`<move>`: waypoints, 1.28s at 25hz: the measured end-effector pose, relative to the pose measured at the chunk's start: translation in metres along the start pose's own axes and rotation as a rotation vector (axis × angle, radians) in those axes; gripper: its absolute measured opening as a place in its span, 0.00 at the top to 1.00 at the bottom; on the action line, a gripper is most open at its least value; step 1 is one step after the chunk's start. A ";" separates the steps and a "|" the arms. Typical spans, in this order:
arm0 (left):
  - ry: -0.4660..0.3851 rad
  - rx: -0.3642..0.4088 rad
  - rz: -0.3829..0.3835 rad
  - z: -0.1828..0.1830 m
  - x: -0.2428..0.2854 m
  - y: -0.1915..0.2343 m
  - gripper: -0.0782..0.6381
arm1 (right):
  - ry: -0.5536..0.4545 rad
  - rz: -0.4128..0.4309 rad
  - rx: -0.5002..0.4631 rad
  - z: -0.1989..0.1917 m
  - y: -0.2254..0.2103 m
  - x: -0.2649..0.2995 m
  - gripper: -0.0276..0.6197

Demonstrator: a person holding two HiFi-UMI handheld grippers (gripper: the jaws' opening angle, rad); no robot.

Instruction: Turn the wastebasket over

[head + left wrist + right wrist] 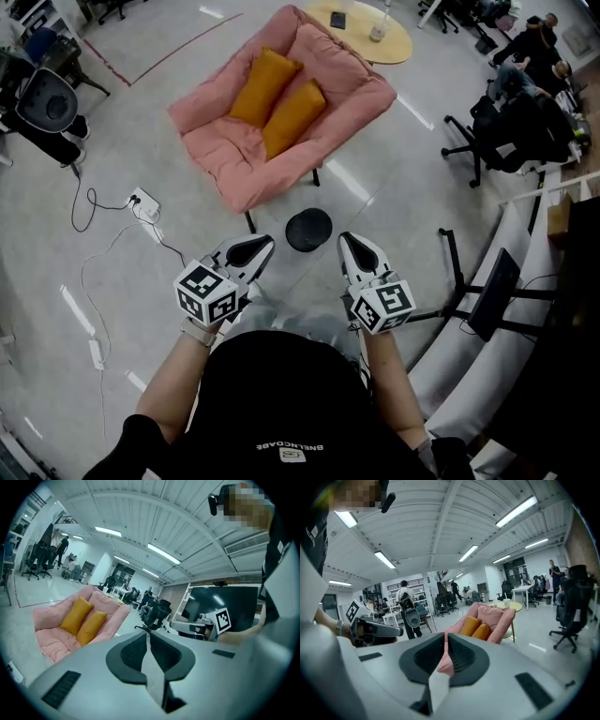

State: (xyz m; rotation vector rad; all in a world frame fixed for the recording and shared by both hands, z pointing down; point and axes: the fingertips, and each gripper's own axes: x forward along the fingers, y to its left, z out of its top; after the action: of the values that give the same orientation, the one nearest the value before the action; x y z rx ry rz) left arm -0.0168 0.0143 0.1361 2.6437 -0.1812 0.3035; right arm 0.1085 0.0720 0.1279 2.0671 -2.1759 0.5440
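Seen from above, a person's dark-clad torso fills the near edge, with both forearms reaching forward. Each hand carries a white gripper topped by a cube of square markers.

The left gripper [261, 247] and the right gripper [349, 246] point away from the person, side by side with a gap between them. In the left gripper view, the left gripper [149, 637] has its two dark pads pressed together with nothing between them. The right gripper [446, 639] looks the same in its own view: clenched and empty. Neither touches anything.

Just beyond the two tips, on the pale floor in the gap between them, sits the wastebasket [308, 230]. It shows as a small dark round disc, so its long axis stands upright, pointing up toward the camera. Whether its mouth faces up or down cannot be told. It lies ahead of and below both sets of jaws. The right gripper seems slightly nearer, though the difference is small. Neither gripper view shows the basket, since both look out over it.

Judging from this, the jaws would need to part and drop to either side of the basket before it could be tipped.

Farther off stands a pink armchair [281, 112] holding two orange cushions [265, 86]. Beyond it is a round yellow table [361, 33].
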 end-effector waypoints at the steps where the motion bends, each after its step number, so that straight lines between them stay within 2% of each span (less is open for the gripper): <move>1: 0.004 -0.010 0.009 -0.002 0.002 0.004 0.87 | 0.011 0.001 0.003 -0.001 -0.005 0.005 0.93; 6: 0.034 -0.070 0.072 -0.018 0.017 0.017 0.85 | 0.076 0.034 0.025 -0.018 -0.033 0.024 0.93; 15: 0.079 -0.246 0.262 -0.082 0.083 0.035 0.80 | 0.281 0.194 0.041 -0.086 -0.110 0.061 0.84; 21: 0.114 -0.370 0.356 -0.161 0.150 0.062 0.75 | 0.425 0.256 0.054 -0.161 -0.172 0.096 0.77; 25: 0.110 -0.451 0.419 -0.225 0.182 0.091 0.69 | 0.515 0.295 0.020 -0.221 -0.204 0.121 0.75; 32: 0.106 -0.603 0.488 -0.340 0.227 0.158 0.64 | 0.680 0.335 0.037 -0.350 -0.256 0.176 0.66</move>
State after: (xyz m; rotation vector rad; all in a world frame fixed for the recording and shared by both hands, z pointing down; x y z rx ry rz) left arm 0.1121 0.0170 0.5552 1.9539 -0.7585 0.4601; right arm 0.2841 0.0105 0.5571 1.2444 -2.0664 1.1252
